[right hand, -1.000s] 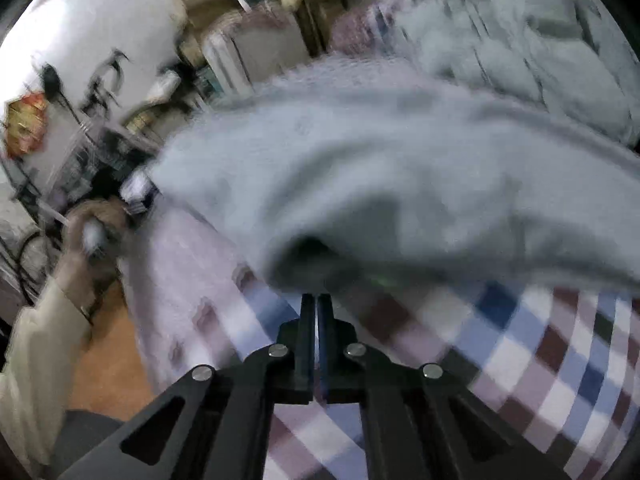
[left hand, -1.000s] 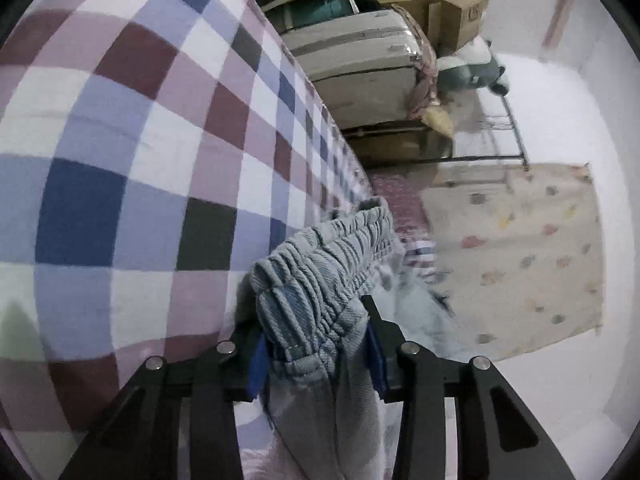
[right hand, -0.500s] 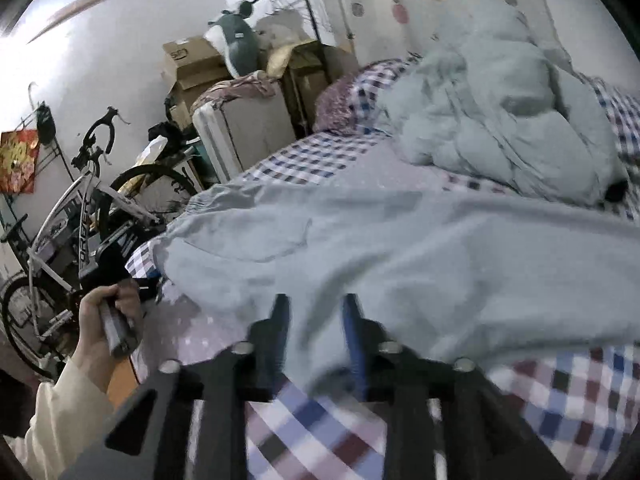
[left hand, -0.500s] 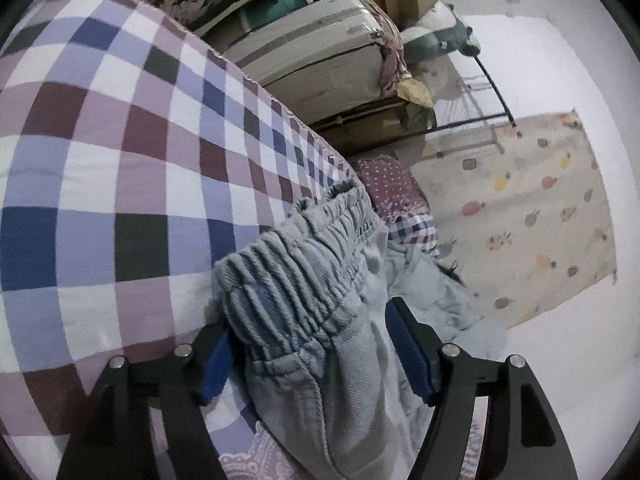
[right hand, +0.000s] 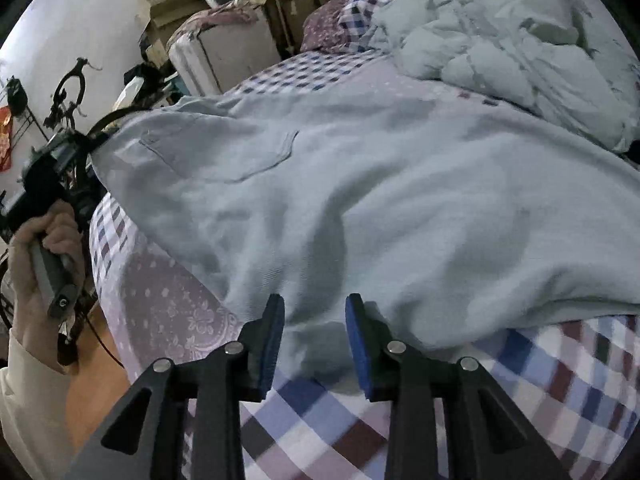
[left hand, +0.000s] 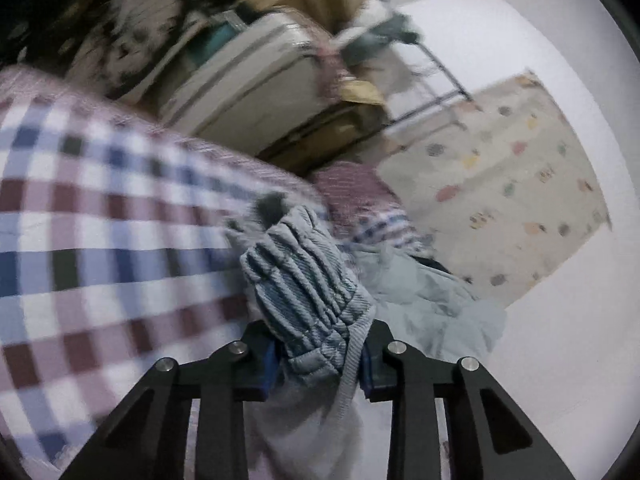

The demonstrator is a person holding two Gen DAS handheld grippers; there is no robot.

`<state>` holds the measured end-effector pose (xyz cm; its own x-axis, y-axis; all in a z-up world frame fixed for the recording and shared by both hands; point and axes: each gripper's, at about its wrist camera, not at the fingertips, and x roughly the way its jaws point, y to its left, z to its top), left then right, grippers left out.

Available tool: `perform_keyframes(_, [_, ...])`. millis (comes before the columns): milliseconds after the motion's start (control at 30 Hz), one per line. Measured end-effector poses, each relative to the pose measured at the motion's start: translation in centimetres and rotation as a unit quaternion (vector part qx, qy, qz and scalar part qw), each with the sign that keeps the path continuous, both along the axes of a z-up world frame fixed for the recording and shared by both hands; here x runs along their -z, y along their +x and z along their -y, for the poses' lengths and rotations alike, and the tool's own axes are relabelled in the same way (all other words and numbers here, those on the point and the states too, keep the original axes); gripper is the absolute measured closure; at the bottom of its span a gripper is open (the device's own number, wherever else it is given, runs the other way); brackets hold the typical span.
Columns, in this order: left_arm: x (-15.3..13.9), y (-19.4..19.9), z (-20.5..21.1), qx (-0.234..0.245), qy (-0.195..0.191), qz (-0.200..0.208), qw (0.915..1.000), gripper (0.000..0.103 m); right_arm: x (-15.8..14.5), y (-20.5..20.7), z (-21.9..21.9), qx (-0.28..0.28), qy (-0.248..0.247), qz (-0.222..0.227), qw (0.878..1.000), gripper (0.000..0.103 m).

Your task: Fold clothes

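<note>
Ribbed denim waistband (left hand: 308,280) sits clamped in left tool (left hand: 318,360); right tool (right hand: 315,340) gapes over soft trousers (right hand: 360,184).

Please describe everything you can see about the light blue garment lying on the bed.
The light blue garment looks like soft woven cotton trousers or shorts. It lies spread across the checked bedsheet, with a patch pocket facing up. Its gathered elastic waistband is bunched between the fingers of the left gripper. The right gripper stands open at the near edge of the cloth, whose folds lie between its fingers. Behind it lies a crumpled pale duvet.
</note>
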<state>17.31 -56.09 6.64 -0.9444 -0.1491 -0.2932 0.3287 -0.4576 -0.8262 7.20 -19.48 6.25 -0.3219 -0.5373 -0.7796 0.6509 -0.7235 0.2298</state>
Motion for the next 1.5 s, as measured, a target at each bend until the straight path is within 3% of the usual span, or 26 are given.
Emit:
perform_keyframes(167, [-6.0,-3.7,-7.4,0.074,-0.092,-0.018,0.9928,0.072,-3.1,-0.5,-5.2,0.043,-0.045,-0.01,0.998,0.067])
perform_keyframes(333, [-9.0,-9.0,-18.4,0.174,-0.199,-0.001,0.9645,0.072,-5.8,-2.4,-12.4,0.123,-0.109,-0.024,0.986,0.063])
perform_keyframes(500, [-6.5,-14.4,-27.9,0.256,-0.24,0.055,0.9349,0.072,-5.6,-5.1,-18.9,0.185,-0.177,0.013,0.967,0.057])
perform_keyframes(633, [-0.4,-17.6,-34.3,0.303,-0.28,0.156,0.8975,0.073,-4.3,-7.5,-21.6,0.203,-0.182,0.043,0.961,0.057])
perform_keyframes(700, [1.7,-18.3,-36.2,0.313,-0.303,0.186,0.8808,0.073,-3.7,-9.0,-22.0,0.202,-0.189,0.056,0.959,0.05])
perform_keyframes(767, [2.3,-17.8,-36.8,0.307,-0.312,0.181,0.8805,0.072,-3.2,-10.6,-22.1,0.194,-0.201,0.071,0.957,0.043])
perform_keyframes(900, [2.5,-17.0,-35.5,0.301,-0.268,0.149,0.9031,0.071,-2.0,-14.0,-20.1,0.171,-0.223,0.097,0.955,0.038])
perform_keyframes(967, [2.5,-17.2,-34.8,0.303,-0.253,0.139,0.9082,0.071,-1.6,-15.4,-18.6,0.154,-0.236,0.108,0.953,0.038])
perform_keyframes(1167, [2.6,-16.6,-35.4,0.296,-0.264,0.132,0.9085,0.067,-0.3,-19.5,-12.7,0.106,-0.195,0.14,0.965,0.034])
perform_keyframes(1267, [2.4,-16.2,-35.9,0.293,-0.272,0.13,0.9074,0.058,0.5,-21.3,-10.3,0.078,-0.177,0.165,0.967,0.032])
perform_keyframes(1367, [1.8,-15.1,-36.7,0.309,-0.275,0.108,0.9038,0.034,1.2,-22.3,-8.8,0.06,-0.165,0.177,0.968,0.027])
perform_keyframes(1433, [1.3,-14.5,-37.4,0.324,-0.28,0.096,0.8983,0.03,1.6,-22.7,-8.1,0.053,-0.156,0.177,0.97,0.025])
perform_keyframes(1500, [1.7,-14.6,-37.7,0.323,-0.29,0.111,0.8939,0.03,2.0,-23.2,-7.4,0.045,-0.147,0.176,0.972,0.023])
